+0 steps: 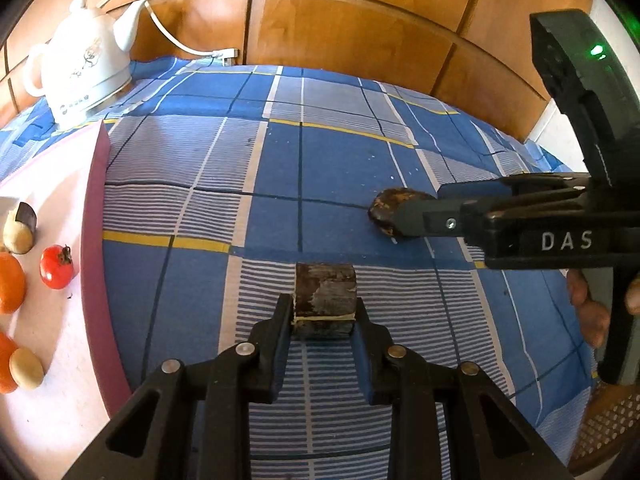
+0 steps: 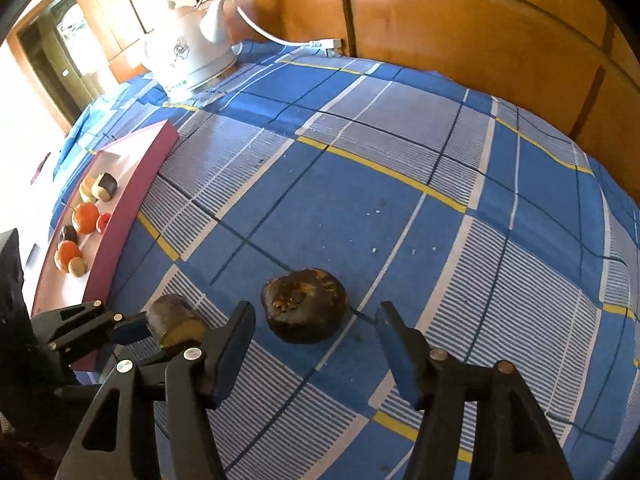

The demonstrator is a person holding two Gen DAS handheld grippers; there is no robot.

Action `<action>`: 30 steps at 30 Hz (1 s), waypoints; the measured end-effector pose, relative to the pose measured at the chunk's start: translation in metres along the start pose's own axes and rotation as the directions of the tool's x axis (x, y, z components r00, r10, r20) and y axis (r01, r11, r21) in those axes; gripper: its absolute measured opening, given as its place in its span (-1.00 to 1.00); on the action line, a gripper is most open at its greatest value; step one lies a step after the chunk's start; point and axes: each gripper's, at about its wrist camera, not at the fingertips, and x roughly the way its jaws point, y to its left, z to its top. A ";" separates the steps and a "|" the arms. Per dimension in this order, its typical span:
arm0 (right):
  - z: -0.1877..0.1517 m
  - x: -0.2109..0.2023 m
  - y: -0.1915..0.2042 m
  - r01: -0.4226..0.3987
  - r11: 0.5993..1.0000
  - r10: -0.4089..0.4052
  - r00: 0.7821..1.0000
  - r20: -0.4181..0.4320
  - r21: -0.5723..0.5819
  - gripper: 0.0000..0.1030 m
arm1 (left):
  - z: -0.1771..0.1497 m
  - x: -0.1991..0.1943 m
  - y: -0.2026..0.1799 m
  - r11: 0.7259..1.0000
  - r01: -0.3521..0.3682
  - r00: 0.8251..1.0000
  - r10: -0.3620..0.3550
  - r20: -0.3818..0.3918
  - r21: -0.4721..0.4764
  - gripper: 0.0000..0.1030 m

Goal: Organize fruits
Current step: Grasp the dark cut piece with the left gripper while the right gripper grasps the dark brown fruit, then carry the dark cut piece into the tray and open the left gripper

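Note:
My left gripper (image 1: 323, 309) is shut on a brown cut fruit piece (image 1: 326, 286) that rests on the blue checked cloth (image 1: 320, 152). From the right wrist view this piece (image 2: 176, 322) shows a yellow cut face. A dark round fruit (image 2: 304, 304) lies on the cloth between the spread fingers of my right gripper (image 2: 315, 314), which is open with gaps on both sides. The left wrist view shows the same dark fruit (image 1: 386, 208) at the right gripper's (image 1: 416, 208) tips. A pink-rimmed tray (image 1: 96, 200) at the left holds oranges (image 1: 10, 288), a small red fruit (image 1: 56, 266) and several other fruits.
A white kettle (image 1: 86, 64) with its cord stands at the far left corner of the cloth, behind the tray (image 2: 132, 204). Wooden panels (image 1: 360, 32) close off the back. A hand (image 1: 592, 312) holds the right gripper's handle, above a woven chair seat (image 1: 612, 420).

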 end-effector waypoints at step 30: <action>0.001 0.016 0.007 0.023 1.000 -0.023 1.000 -0.006 -0.015 0.00 | -0.003 0.000 -0.005 0.999 -0.025 0.999 0.024 0.024 0.038 -0.47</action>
